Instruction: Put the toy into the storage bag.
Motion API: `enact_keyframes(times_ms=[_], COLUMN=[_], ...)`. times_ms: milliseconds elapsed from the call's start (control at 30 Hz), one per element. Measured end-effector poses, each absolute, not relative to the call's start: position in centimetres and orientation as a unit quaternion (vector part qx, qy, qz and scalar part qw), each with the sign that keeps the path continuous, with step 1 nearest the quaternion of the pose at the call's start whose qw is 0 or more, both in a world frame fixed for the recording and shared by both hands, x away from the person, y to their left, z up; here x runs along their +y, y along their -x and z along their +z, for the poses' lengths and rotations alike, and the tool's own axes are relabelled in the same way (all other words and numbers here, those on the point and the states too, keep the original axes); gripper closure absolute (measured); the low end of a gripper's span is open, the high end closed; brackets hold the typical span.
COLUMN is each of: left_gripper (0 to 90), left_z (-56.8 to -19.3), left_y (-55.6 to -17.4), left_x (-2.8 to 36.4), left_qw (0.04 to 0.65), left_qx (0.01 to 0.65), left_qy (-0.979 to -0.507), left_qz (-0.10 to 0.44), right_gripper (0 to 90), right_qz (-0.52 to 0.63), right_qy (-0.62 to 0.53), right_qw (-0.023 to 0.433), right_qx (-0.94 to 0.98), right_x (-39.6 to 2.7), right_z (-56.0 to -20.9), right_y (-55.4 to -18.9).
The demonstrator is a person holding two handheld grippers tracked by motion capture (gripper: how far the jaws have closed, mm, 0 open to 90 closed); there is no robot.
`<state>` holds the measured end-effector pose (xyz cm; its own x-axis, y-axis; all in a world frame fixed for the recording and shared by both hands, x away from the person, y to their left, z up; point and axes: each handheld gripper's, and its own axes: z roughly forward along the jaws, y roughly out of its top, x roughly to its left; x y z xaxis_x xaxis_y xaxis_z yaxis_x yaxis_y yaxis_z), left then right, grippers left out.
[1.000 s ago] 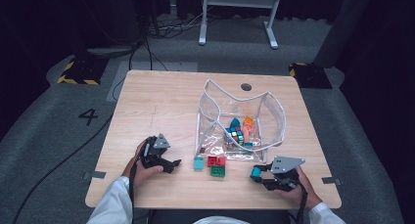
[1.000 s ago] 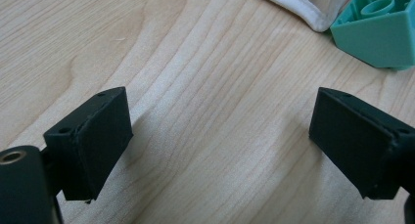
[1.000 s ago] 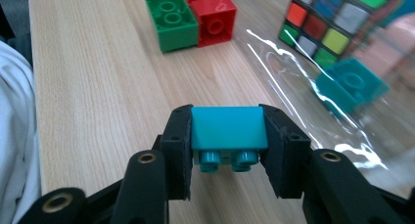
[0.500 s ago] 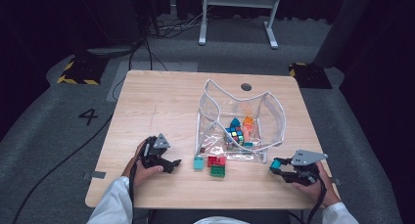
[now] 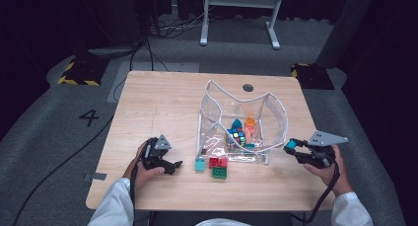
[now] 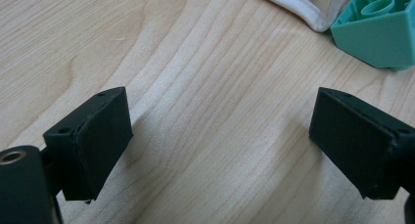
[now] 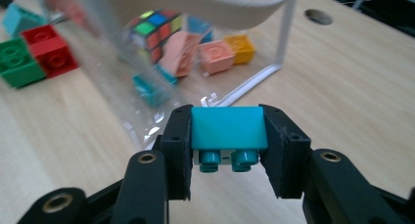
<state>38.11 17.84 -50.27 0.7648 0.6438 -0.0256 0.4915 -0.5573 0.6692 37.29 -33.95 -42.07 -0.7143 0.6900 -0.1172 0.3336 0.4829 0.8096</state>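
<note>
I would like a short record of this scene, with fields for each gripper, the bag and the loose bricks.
right gripper: shut on a teal brick, beside the bag
left gripper: open, nothing between the jaws, low over the table
clear bag: open, holds a puzzle cube and bricks
loose bricks: red brick, green brick, turquoise brick, in front of the bag

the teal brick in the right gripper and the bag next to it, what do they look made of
Teal brick: likely hard moulded plastic, smooth and matte, with crisp edges and round studs. Bag: looks like clear soft vinyl, glossy and creased, its contents showing through, with white trim that seems to be fabric.
</note>
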Motion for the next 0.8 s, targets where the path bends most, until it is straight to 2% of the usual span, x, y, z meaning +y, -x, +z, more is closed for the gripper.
enact_keyframes(times_ms=[167, 800], left_gripper=[8.8, 8.8], left_z=[-50.3, -50.3], left_y=[-38.1, -38.1], left_x=[17.8, 17.8], left_qw=[0.341, 0.341], left_qx=[0.324, 0.324], left_qy=[-0.875, -0.875], left_qz=[0.112, 0.112], right_gripper=[59.3, 59.3], right_qz=[0.413, 0.443], right_qy=[-0.316, -0.322], right_qw=[0.249, 0.28], right_qx=[0.817, 0.789], right_x=[-34.4, -34.5], right_z=[-40.3, -32.9], right_y=[-38.7, -42.8])
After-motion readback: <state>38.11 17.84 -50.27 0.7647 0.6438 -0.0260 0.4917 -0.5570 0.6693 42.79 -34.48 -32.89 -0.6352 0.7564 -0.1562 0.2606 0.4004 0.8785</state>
